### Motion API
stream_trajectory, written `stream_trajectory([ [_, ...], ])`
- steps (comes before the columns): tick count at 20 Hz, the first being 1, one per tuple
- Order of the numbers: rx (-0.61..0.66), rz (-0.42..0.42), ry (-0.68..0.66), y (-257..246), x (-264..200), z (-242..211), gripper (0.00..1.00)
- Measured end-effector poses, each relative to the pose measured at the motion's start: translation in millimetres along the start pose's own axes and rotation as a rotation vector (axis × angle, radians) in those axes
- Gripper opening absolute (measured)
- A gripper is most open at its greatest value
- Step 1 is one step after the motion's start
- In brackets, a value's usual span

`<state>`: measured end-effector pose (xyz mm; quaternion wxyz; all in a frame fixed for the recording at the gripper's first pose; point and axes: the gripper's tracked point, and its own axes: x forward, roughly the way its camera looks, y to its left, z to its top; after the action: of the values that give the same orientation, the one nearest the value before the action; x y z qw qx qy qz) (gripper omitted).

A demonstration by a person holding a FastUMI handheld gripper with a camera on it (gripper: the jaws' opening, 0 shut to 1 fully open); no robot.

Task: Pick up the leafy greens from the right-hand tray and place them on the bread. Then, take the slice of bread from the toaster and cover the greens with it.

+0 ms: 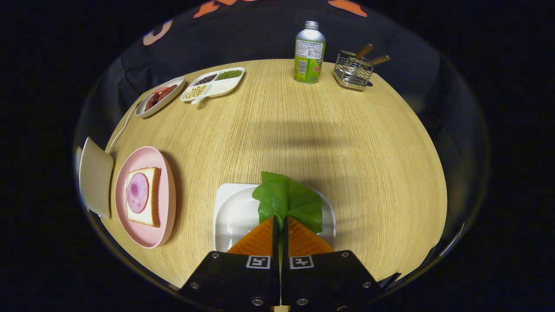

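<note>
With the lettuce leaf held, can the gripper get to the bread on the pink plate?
Probably yes. The gripper has its fingers shut on the lettuce leaf over the white tray; only bare table lies between it and the bread on the pink plate.

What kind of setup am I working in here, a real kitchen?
Likely a staged booth set up as a sandwich station: a wooden table, bread on a pink plate, a bottle. The gripper is shut on the greens.

Your gripper (279, 225): two wedge-shaped fingers with ribbed faces, narrowing to thin tips. Behind them sit two black angular housing plates, each bearing a square black-and-white fiducial marker near the centre seam. Silver screws dot the plates' corners and rear edges.
</note>
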<state>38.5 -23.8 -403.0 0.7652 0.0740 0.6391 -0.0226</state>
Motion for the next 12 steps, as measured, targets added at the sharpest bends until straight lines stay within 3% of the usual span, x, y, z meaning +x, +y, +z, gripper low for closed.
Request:
stream_trajectory([
  [12,0.04,0.146,-0.147,36,-65,31,0.01],
])
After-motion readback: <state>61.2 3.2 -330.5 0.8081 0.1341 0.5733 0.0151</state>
